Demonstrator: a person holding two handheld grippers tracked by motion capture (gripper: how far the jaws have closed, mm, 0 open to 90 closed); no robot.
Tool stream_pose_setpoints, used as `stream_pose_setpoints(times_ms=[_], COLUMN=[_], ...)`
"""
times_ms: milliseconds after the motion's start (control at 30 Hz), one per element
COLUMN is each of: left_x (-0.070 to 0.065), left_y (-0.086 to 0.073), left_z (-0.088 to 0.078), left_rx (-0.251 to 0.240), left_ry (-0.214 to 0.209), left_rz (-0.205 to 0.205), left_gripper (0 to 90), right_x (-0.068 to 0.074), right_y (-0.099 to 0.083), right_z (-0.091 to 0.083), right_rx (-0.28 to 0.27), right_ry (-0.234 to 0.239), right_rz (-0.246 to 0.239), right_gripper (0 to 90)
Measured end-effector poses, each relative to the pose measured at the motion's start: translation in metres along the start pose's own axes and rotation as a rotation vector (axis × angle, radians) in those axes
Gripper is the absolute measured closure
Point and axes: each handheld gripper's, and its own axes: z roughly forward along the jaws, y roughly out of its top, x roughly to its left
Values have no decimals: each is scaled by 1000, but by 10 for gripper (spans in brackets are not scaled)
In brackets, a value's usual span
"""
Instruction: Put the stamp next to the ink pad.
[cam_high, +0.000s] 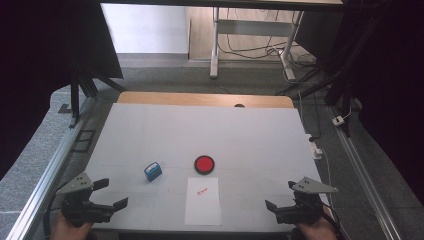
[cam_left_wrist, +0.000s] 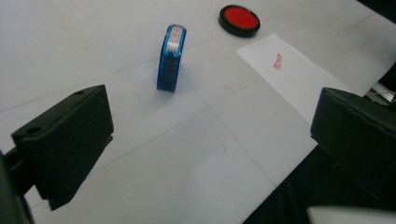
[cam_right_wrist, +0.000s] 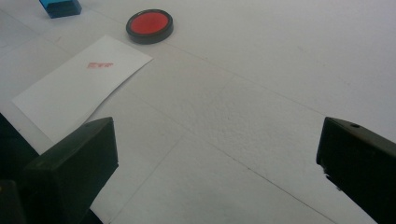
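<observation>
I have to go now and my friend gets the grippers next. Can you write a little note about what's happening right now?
Left hand-held gripper: open, holding nothing, at the table's near left.
Right hand-held gripper: open, holding nothing, at the near right.
Blue stamp: standing free on the table, ahead of the left one.
Red ink pad: lid off, just beyond the paper.
White paper: near edge, middle, with one red stamp mark on it.
Done: one print made, stamp set down.
Left: probably nothing, unless more prints are wanted.
</observation>
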Motion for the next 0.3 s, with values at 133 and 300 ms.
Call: stream_pose_setpoints(times_ms=[133,300], left_x=[-3,-4], left_y=[-4,-4], left_z=[1,1], left_rx=[54,43], left_ry=[49,57], left_rz=[13,16], left_gripper=[0,0], right_x=[0,1], right_y=[-1,-1], right_z=[-1,0], right_rx=[4,11], right_ry=[-6,-10], right_rz=[-1,-6], right_gripper=[0,0])
